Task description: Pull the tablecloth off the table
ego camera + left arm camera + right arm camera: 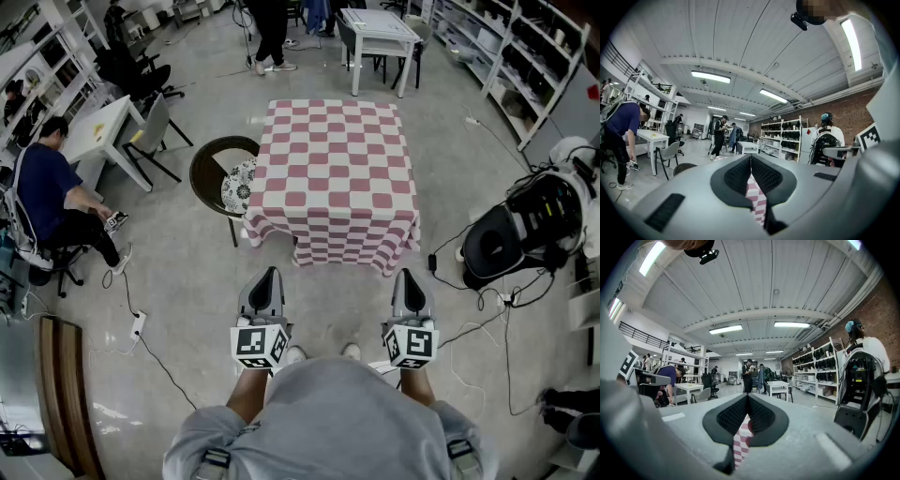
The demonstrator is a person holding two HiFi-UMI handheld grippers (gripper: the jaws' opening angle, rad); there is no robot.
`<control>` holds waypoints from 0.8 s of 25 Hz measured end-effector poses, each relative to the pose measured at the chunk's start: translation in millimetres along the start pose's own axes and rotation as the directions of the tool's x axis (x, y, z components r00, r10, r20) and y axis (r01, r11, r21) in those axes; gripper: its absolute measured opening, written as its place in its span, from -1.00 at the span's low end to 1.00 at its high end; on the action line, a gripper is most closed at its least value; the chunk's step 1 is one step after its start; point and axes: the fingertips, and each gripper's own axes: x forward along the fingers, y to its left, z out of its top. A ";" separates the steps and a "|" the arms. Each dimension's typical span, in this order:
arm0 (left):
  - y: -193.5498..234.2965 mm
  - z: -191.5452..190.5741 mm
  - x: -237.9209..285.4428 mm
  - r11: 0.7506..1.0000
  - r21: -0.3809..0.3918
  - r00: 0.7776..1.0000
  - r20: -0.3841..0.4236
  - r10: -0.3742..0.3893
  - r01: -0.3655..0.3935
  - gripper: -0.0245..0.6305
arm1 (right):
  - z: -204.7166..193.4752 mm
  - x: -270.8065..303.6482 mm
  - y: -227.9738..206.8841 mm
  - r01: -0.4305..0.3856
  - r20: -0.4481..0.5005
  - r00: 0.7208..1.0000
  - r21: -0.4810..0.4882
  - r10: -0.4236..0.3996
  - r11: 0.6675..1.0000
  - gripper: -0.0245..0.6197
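The room is a wide workshop with a pale floor [178, 281], shelving along the walls, and people busy at other desks. Nearest the person, the left gripper [268, 274] and right gripper [407, 276] are held level side by side. Each has its jaws pressed together on nothing, and both point at the task's thing. Ahead of them, well apart from both tips, the pink-and-white checked tablecloth [333, 178] lies over a square surface, its near hem hanging down towards the person.

The step in hand looks like the approach. To do it well, the person would likely step closer and spread both jaws. Each gripper could then pinch the hanging hem near one front corner, biting deep enough into the cloth that it cannot slip out. A level, even pull from both sides should bring the cloth off squarely. A round chair [217, 169] stands just beside the cloth's left edge and could snag it. Cables [478, 305] trail on the floor at the right, so backing up calls for care.
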 end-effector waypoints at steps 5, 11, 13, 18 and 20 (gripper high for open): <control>-1.3 -2.1 -3.8 1.000 -0.001 1.000 -0.009 0.001 -0.001 -0.91 | -5.4 -3.7 -0.8 -0.001 -0.010 1.000 -0.002 0.001 1.000 -0.92; -2.6 -4.8 -2.9 1.000 0.000 1.000 -0.016 -0.002 0.002 -0.91 | -9.0 -4.0 -2.7 0.002 -0.015 1.000 -0.012 -0.002 1.000 -0.92; -2.8 -3.9 -2.2 1.000 0.000 1.000 -0.015 -0.004 0.004 -0.91 | -9.7 -3.8 -3.0 0.002 -0.018 1.000 -0.015 -0.003 1.000 -0.92; -4.4 -4.0 -0.7 1.000 0.000 1.000 -0.017 -0.003 0.003 -0.91 | -8.7 -3.4 -6.3 0.010 -0.007 1.000 -0.013 -0.010 1.000 -0.92; -3.8 -4.3 -1.0 1.000 -0.003 1.000 -0.015 0.004 -0.004 -0.90 | -5.7 -3.2 -7.5 0.010 0.012 1.000 -0.008 -0.010 1.000 -0.92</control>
